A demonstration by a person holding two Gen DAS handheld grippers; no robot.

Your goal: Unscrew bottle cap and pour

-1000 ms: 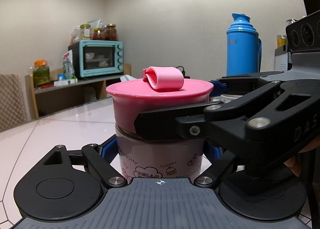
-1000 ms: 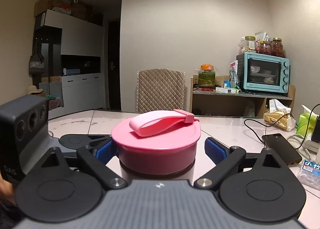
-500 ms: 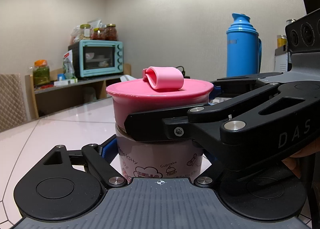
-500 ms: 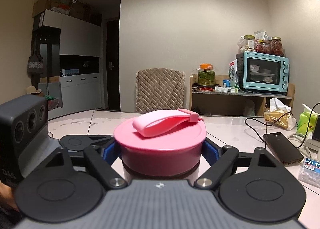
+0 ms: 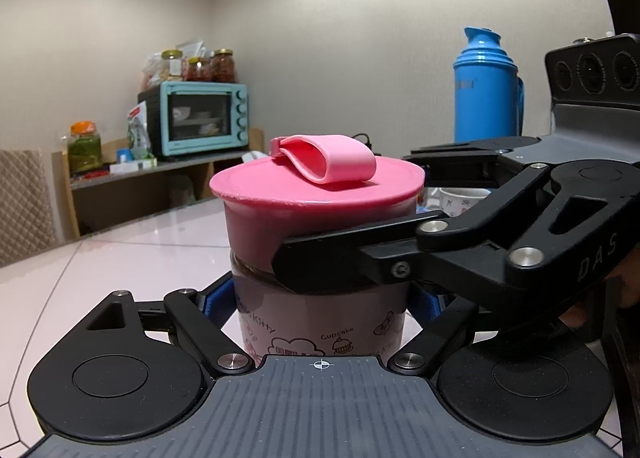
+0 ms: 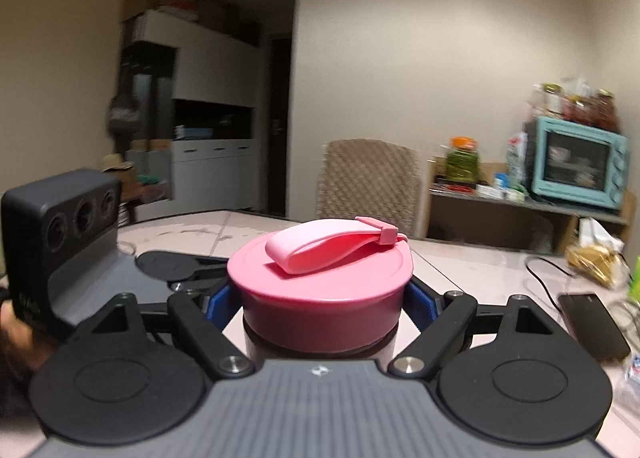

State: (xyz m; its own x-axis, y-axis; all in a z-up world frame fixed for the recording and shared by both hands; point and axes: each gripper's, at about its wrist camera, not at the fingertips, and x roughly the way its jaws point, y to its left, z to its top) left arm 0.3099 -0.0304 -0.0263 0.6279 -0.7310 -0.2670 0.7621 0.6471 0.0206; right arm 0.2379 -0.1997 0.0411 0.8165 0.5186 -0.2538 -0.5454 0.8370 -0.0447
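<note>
Closing since 1 second ago, the right tongs are now clamping the stiff, smooth pink cap by its rim while the left tongs are gripping the light-looking bottle standing on the table.

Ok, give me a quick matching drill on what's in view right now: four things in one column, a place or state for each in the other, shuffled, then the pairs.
Things:
1. pink cap
2. bottle body
3. blue thermos
4. black phone

Places or states:
A. lying flat on the table beside a cable
B. clamped by the right hand-held gripper
C. standing upright in the background
D. clamped by the left hand-held gripper, printed with cartoon art

Pairs: 1-B, 2-D, 3-C, 4-A
</note>
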